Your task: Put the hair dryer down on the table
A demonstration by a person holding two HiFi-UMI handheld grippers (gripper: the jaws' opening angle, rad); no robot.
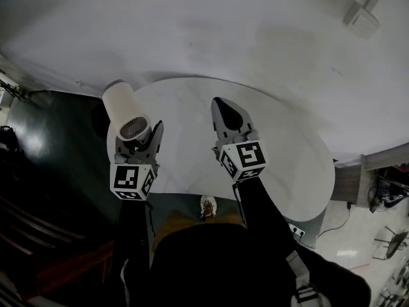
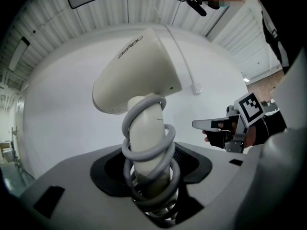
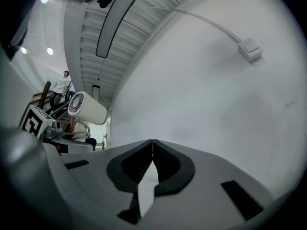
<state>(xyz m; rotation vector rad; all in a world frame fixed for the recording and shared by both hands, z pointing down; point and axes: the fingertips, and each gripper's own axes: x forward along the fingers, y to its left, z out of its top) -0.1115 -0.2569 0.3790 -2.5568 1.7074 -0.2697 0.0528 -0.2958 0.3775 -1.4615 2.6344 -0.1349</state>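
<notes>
Two grippers up over the white rounded tabletop [image 1: 281,152], only one loaded.

- On the left, the left gripper [image 1: 138,139] is clamping the cream plastic hair dryer [image 1: 125,106] by its handle. Its jaws are standing partly apart, with the pads pressing on the handle from both sides.
- A grey power cord [image 2: 144,150] is coiling round that handle in several loops. The lower loops are sitting down between the jaws as well.
- The dryer is hanging in the air, not resting on the top. Its handle is running back into the jaws and the cylindrical barrel is sitting at the far end.
- The round rear intake grille [image 1: 133,130] is facing the head camera. The nozzle end is pointing away toward the plain white wall [image 1: 192,24].
- In the head view the dryer is sitting at the table's left edge, partly over the dark floor [image 1: 57,146]. Can't tell how high above the top it is.
- On the right, the right gripper [image 1: 222,109] is hovering over the middle of the tabletop, near the dryer but apart from it. Its jaws are sitting fully together, tip to tip, with nothing between them.
- The square-marker cubes [image 1: 131,179] are facing up at the head camera on both grippers.
- A white cable duct is running across the wall to a small white box [image 1: 363,21], well apart from everything else.
</notes>
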